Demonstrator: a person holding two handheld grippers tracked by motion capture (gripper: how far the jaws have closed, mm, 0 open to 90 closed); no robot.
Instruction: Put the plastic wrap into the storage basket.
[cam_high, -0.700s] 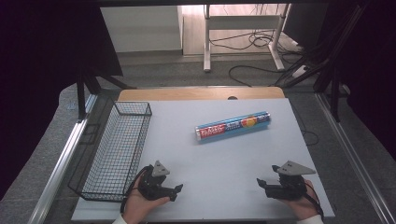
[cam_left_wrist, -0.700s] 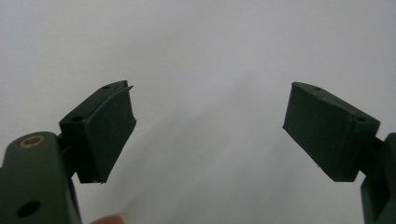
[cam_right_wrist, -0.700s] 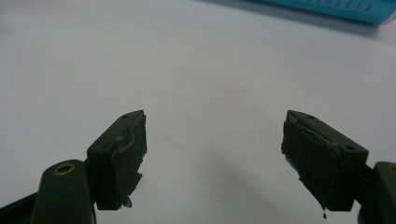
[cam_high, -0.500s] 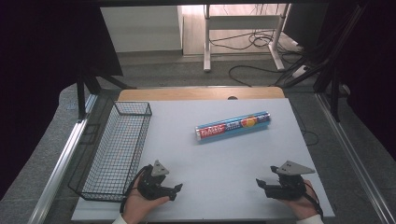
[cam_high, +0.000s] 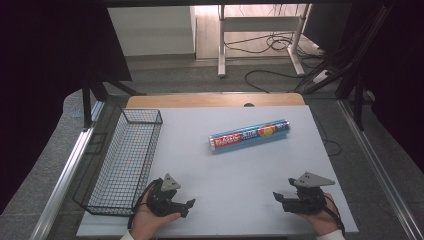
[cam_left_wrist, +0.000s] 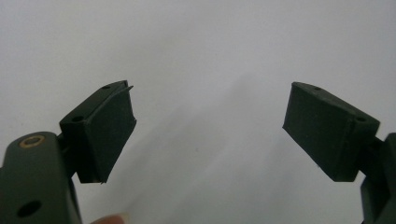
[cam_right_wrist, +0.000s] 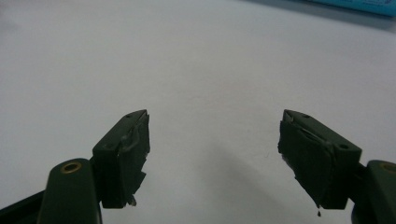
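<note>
White table (cam_high: 240, 175) with wire basket (cam_high: 122, 160) and printed roll (cam_high: 249, 135).

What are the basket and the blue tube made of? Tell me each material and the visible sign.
The black wire-mesh basket looks like thin metal wire, dark-coated and matte: an open grid you can see through. The long blue printed tube seems wrapped in glossy plastic film or printed card, given its sheen; which one is unclear.
</note>
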